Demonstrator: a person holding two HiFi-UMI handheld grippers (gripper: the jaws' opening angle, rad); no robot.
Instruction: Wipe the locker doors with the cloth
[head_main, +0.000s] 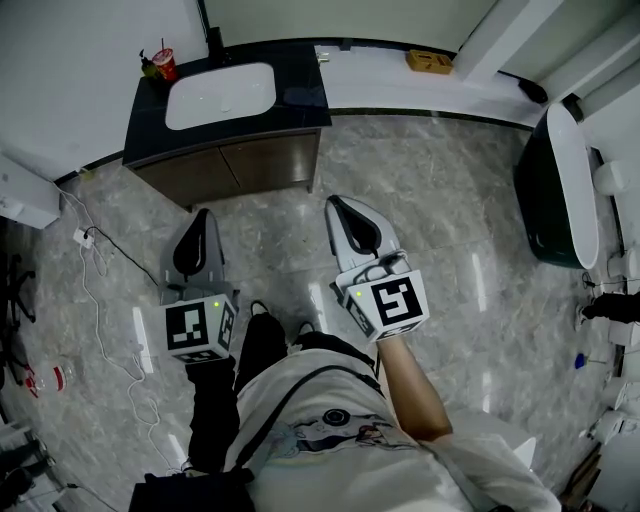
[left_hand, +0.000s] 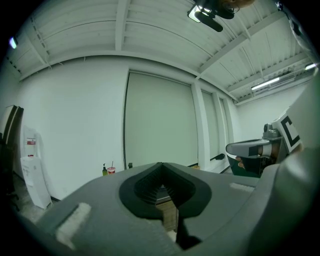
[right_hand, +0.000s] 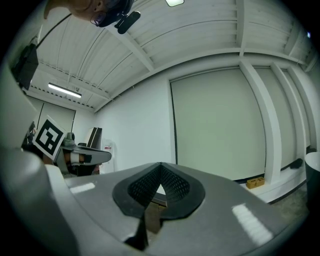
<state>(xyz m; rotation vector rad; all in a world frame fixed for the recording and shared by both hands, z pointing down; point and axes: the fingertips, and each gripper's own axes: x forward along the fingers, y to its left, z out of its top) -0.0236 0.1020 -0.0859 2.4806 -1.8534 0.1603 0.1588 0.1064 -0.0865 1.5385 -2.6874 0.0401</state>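
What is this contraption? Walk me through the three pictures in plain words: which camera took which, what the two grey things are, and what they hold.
There is no robot here. A person stands on a marble floor with one hand-held tool in each hand. The head view comes from a camera on the person's head, looking steeply down. In it the left tool and the right tool point toward a dark counter with a white sink. The cubes with square markers are part of the tools.

The other two pictures come from a camera riding on each tool and looking along its jaws, so the tool's grey shell fills the bottom. Both tools have their jaws together with nothing between them.

At the counter's back corner stand a red cup and a green bottle. No cloth or locker shows in any picture.
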